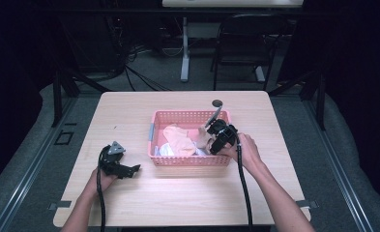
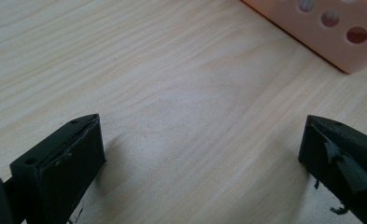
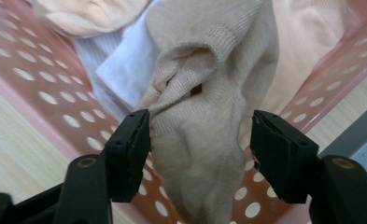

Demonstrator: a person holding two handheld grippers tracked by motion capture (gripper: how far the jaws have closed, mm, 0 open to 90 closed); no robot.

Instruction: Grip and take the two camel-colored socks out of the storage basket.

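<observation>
A pink perforated basket (image 1: 190, 161) stands in the middle of the wooden table (image 1: 178, 203). It holds a beige sock (image 3: 204, 107), a peach cloth (image 1: 178, 137) and a white cloth (image 3: 120, 65). My right gripper (image 3: 200, 135) reaches down into the basket at its right side (image 1: 209, 140). Its jaws straddle the bunched beige sock: the left pad touches it, the right pad stands a little off it. My left gripper (image 1: 135, 169) rests on the table left of the basket, its jaws wide open over bare wood (image 2: 202, 140).
The basket's corner (image 2: 330, 32) lies just ahead of the left gripper. A round cable hole (image 1: 217, 103) sits in the table behind the basket. A black chair (image 1: 248, 43) and a desk leg (image 1: 184, 53) stand beyond the far edge.
</observation>
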